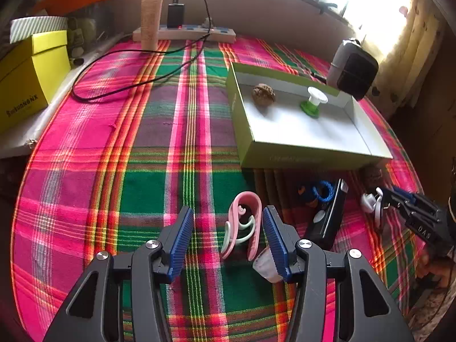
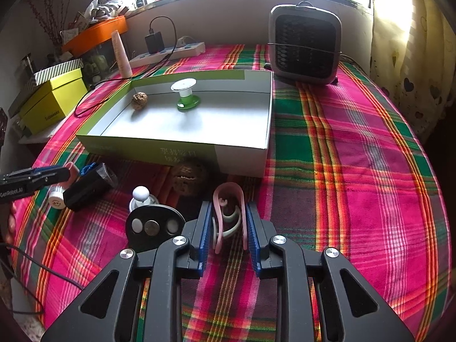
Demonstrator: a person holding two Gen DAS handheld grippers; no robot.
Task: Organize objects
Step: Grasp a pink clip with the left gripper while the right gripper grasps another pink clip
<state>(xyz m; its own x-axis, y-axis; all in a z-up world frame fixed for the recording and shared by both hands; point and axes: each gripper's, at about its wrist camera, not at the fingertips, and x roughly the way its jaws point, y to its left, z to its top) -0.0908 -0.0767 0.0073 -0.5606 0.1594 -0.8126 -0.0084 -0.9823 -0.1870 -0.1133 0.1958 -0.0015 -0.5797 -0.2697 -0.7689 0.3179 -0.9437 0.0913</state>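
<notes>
Nearest the lens, the right gripper (image 2: pixel 229 228) has its blue ribbed jaws pinching a pink looped plastic clip with pale green curls inside (image 2: pixel 228 213), which sits on the plaid cloth of the desk (image 2: pixel 356 171) just in front of the shallow green-sided cardboard tray (image 2: pixel 242 159). The left gripper (image 1: pixel 225 228) hovers with its jaws spread wide around a similar pink clip (image 1: pixel 245 222), not touching it. The step in hand looks like the pick-up of the clip; the next move likely calls for a lift clear of the cloth and a carry forward over the tray's near wall. In the tray, toward its far side, lie a brown walnut (image 2: pixel 139 100) and a white-and-green spool-shaped cap (image 2: pixel 185 94). The clip looks thin and springy, so a squeeze may bend it.
</notes>
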